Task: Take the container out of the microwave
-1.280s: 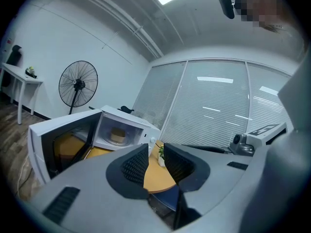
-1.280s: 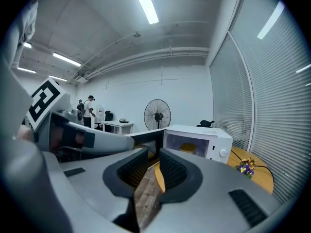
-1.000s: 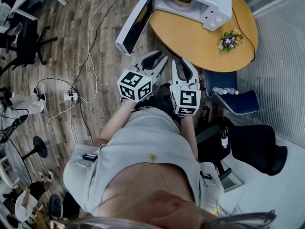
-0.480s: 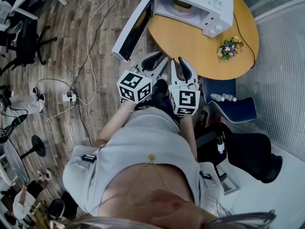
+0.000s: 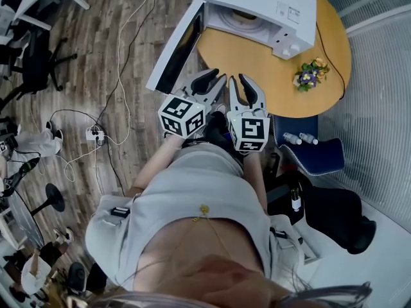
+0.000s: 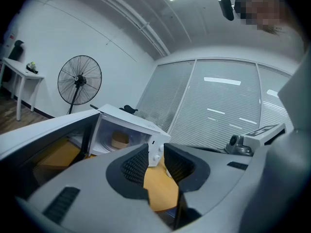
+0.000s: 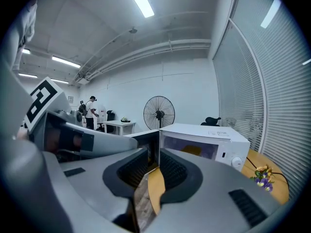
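Note:
A white microwave [image 5: 257,5] stands on the round wooden table [image 5: 270,69] with its door [image 5: 172,50] swung wide open to the left. A tan round container [image 5: 241,16] sits inside the cavity; in the left gripper view the container [image 6: 119,140] shows through the opening. My left gripper [image 5: 215,77] and right gripper [image 5: 239,79] are held side by side just short of the table's near edge, pointing at the microwave. In the gripper views the left gripper [image 6: 155,152] and the right gripper [image 7: 154,155] each show a narrow gap with nothing between the jaws.
A small bunch of flowers [image 5: 308,55] lies on the table right of the microwave. A blue chair [image 5: 311,147] with bottles stands at the right, a black chair [image 5: 334,210] behind it. Cables and a power strip [image 5: 95,131] lie on the wooden floor at the left.
The table and microwave have drawn closer in the head view as both grippers moved forward together. The jaws look the same.

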`<state>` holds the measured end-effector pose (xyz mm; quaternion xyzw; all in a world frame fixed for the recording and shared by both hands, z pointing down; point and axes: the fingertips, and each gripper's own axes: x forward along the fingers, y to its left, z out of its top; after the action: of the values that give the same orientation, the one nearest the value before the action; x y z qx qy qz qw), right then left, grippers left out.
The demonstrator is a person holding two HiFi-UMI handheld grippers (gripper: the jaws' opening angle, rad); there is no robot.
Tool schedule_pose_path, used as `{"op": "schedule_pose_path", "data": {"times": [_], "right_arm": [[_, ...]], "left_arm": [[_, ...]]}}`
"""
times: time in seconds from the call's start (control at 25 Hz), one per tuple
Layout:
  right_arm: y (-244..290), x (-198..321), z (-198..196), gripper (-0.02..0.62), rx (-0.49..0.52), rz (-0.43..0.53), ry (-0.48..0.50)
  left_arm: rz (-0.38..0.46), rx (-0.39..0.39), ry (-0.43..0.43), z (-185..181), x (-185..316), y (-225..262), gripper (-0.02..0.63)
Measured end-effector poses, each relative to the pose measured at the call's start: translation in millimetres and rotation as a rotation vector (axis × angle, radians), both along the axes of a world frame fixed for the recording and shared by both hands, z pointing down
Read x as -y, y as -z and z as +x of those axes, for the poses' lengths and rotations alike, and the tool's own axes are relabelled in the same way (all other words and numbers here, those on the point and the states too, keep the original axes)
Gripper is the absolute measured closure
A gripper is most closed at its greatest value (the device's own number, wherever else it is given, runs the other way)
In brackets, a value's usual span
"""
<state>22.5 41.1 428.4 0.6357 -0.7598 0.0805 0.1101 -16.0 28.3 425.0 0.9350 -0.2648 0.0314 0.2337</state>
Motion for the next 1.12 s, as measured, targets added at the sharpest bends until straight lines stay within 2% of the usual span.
{"op": "schedule_pose_path", "data": {"times": [0.6, 1.12], "right_arm": [[6.8, 68.6, 45.7, 0.511, 0.005, 0.015, 0.044], [6.2, 100.0, 89.6, 0.511, 0.009, 0.044, 0.103]], "left_arm": [[-0.003, 0.001, 0.054, 41.1, 62.7, 5.0, 0.505], [0.022, -0.013, 0.118, 80.3, 91.0, 8.4, 0.505]]}}
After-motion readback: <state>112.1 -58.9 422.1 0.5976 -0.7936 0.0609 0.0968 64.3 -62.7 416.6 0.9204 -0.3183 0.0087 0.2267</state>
